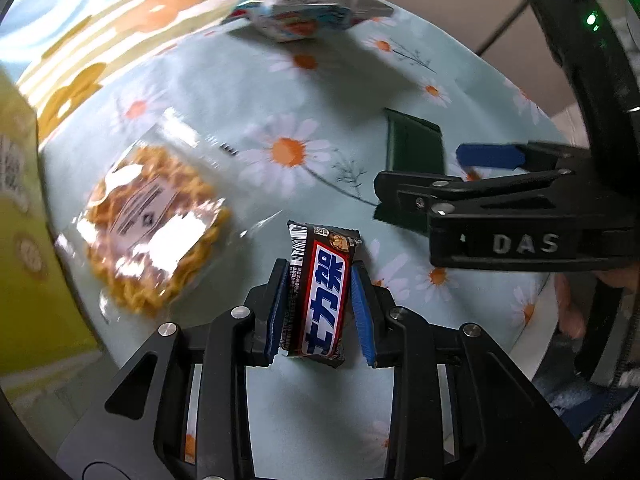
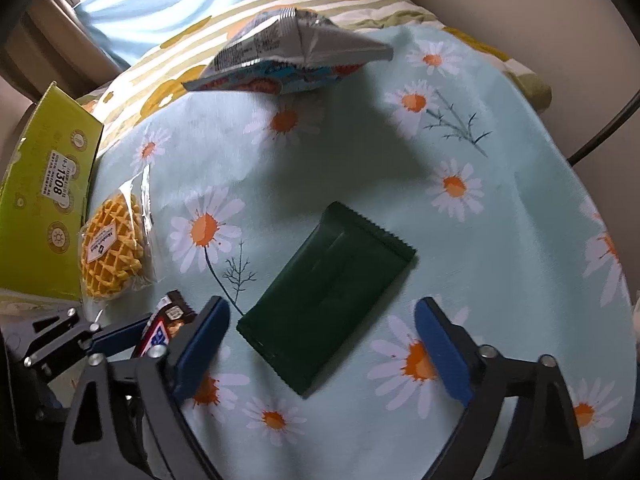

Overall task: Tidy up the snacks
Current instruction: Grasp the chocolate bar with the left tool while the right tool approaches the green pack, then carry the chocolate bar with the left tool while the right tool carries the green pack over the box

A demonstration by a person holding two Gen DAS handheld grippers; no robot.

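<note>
Over the daisy-print tablecloth (image 2: 500, 240), I had my left gripper (image 1: 320, 304) clamped across a small brown foil-wrapped chocolate bar (image 1: 320, 292), light, stiff and slick-skinned, while my right gripper (image 2: 320, 344) stood apart above a flat dark-green packet (image 2: 328, 292), best pinched across its narrow width.

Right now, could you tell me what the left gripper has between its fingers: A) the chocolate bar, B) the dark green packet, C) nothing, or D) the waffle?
A: the left gripper is shut on the chocolate bar, its blue pads pressing both sides.
</note>
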